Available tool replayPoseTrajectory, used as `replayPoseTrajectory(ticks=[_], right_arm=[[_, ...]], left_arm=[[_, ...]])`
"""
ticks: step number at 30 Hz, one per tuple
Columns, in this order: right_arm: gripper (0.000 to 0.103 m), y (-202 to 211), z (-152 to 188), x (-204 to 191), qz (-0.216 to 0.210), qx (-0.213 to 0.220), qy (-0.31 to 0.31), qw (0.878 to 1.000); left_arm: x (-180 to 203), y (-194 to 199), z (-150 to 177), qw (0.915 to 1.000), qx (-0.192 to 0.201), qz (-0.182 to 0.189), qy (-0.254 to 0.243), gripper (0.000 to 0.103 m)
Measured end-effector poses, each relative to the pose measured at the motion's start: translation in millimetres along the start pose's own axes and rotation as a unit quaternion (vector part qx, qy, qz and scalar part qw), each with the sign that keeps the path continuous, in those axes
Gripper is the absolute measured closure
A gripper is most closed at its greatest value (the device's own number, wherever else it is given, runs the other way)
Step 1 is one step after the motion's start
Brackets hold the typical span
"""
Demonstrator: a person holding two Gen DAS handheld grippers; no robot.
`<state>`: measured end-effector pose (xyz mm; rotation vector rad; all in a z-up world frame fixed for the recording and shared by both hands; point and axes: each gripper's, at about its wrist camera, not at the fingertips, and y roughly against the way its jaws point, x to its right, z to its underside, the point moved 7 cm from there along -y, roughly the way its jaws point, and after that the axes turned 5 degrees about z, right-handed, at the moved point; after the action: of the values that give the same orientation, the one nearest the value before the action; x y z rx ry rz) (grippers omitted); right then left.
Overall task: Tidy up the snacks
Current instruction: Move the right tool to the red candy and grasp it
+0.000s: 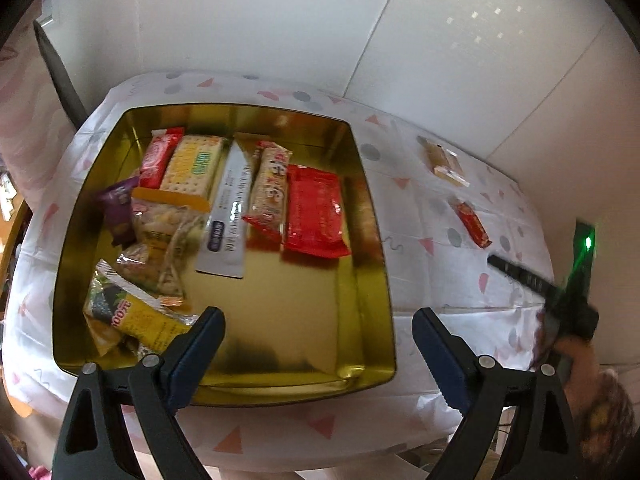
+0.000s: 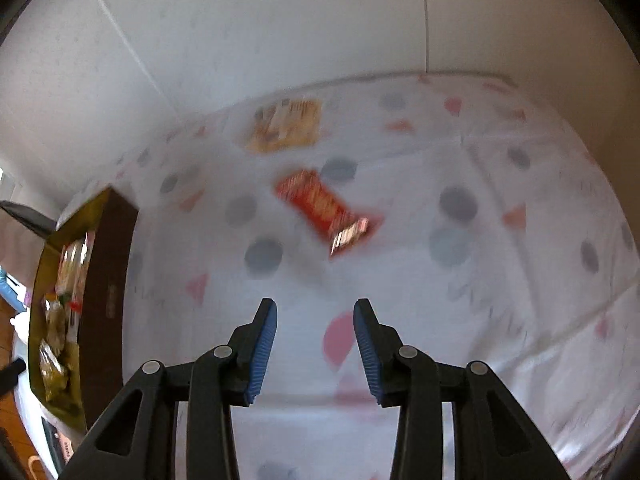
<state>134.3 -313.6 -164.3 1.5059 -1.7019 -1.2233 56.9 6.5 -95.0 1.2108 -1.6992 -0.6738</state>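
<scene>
A gold tin box (image 1: 360, 216) on the table holds several snack packets, among them a flat red packet (image 1: 316, 210), a cracker pack (image 1: 194, 166) and a white sachet (image 1: 228, 208). My left gripper (image 1: 318, 320) is open and empty above the tin's near edge. Two snacks lie loose on the cloth to the right: a red bar (image 1: 472, 222) (image 2: 326, 210) and a yellow-orange packet (image 1: 446, 162) (image 2: 286, 124). My right gripper (image 2: 315, 312) is open and empty, a short way in front of the red bar. The right wrist view is blurred.
The table has a white cloth (image 2: 500, 300) with pink triangles and grey dots. White walls stand close behind it. The tin's dark outer side (image 2: 108, 300) is at the left of the right wrist view. The hand holding the right gripper (image 1: 576, 308) shows at the right.
</scene>
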Motion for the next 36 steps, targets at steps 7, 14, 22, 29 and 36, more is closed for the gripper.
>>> replayPoseTrajectory(ticks=[7, 14, 22, 29, 36], right_arm=[[0.055, -23, -47, -7, 0.008, 0.008, 0.047, 0.999], [0.057, -52, -50, -22, 0.031, 0.000, 0.099, 0.995], [0.076, -57, -41, -19, 0.028, 0.002, 0.088, 0.996], [0.079, -50, -35, -10, 0.016, 0.007, 0.069, 0.997], [0.080, -43, -30, 3, 0.018, 0.011, 0.045, 0.999]], left_arm=[[5, 7, 2, 1.0000, 0.007, -0.005, 0.000, 0.006], [-1, 15, 7, 0.9997, 0.012, -0.018, 0.007, 0.006], [-2, 10, 6, 0.9995, 0.010, -0.023, 0.018, 0.006], [17, -2, -2, 0.9998, -0.001, -0.019, -0.008, 0.006], [37, -15, -10, 0.9994, -0.011, -0.008, -0.030, 0.006]])
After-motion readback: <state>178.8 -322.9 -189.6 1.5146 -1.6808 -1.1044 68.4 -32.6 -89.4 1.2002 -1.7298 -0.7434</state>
